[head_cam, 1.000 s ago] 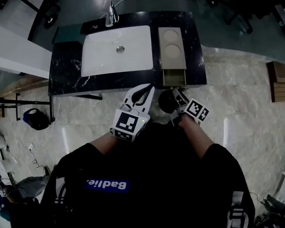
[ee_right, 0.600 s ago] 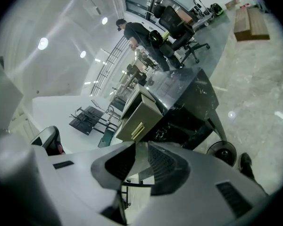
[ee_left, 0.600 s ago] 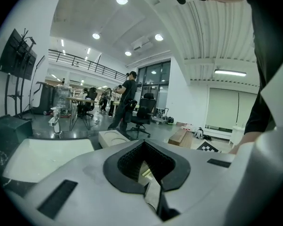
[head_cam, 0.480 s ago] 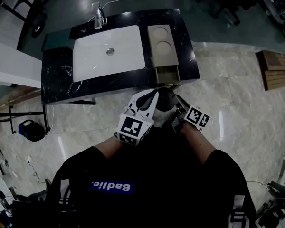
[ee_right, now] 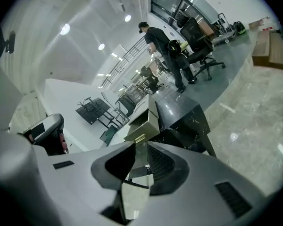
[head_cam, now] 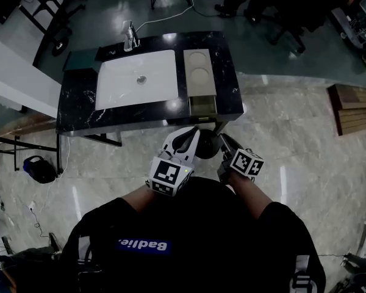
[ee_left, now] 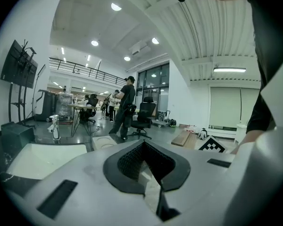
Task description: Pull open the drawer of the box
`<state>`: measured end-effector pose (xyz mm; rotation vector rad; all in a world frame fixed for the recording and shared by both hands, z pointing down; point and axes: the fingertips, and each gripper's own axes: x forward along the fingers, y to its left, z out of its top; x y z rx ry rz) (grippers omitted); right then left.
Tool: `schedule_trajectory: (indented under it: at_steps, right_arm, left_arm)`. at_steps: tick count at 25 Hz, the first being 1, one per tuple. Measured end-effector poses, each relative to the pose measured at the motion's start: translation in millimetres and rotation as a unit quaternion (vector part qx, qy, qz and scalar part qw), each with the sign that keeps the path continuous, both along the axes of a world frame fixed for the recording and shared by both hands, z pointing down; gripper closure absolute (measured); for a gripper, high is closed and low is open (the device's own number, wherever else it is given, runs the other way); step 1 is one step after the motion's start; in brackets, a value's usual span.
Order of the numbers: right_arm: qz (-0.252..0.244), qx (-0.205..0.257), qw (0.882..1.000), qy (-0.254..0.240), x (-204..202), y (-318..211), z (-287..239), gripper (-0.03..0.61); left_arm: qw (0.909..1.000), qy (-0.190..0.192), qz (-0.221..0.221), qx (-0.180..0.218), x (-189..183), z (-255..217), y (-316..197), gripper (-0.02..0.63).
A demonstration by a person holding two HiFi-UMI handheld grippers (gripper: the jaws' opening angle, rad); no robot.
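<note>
A tan box (head_cam: pixel 200 72) with two round recesses on top stands at the right end of a black marble table (head_cam: pixel 232 96). Its drawer (head_cam: pixel 202 104) sticks out toward the table's front edge. Both grippers hang close to my body, well short of the table and touching nothing. My left gripper (head_cam: pixel 187 138) is shut with its tips meeting and nothing between them. My right gripper (head_cam: pixel 222 143) has a narrow gap between its pads and is empty. In the right gripper view the box (ee_right: pixel 144 117) and its open drawer (ee_right: pixel 140 135) lie beyond the jaws.
A white sink (head_cam: pixel 137 78) with a faucet (head_cam: pixel 129 38) fills the table's middle, and a dark green block (head_cam: pixel 80 60) sits at its left. A round dark stool (head_cam: pixel 206 146) is under the grippers. A wooden platform (head_cam: pixel 354 108) lies right. A person (ee_left: pixel 127 105) and office chairs stand beyond.
The table and box have slid farther away and upward in the head view. Both grippers stayed near my body, now farther from the open drawer.
</note>
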<state>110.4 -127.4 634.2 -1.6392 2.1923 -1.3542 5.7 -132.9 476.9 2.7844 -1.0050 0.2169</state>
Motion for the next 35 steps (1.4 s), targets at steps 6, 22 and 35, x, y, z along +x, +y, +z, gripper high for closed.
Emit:
schedule_trajectory:
  at_steps: [6,22,35]
  right_arm:
    - [-0.035,0.043,0.998,0.036,31,48,-27,0.511]
    - [-0.107,0.213,0.957,0.167,51,132,-118,0.511]
    - [-0.145,0.318,0.895,0.277,-33,151,-196,0.568]
  left_arm:
    - [0.9998,-0.019,0.002,0.002,48,-1,57,0.621]
    - [0.9982,-0.047,-0.035,0.012,85,1,153,0.621]
    - [0.9991,-0.02,-0.033,0.015,28,-16,145,0.621]
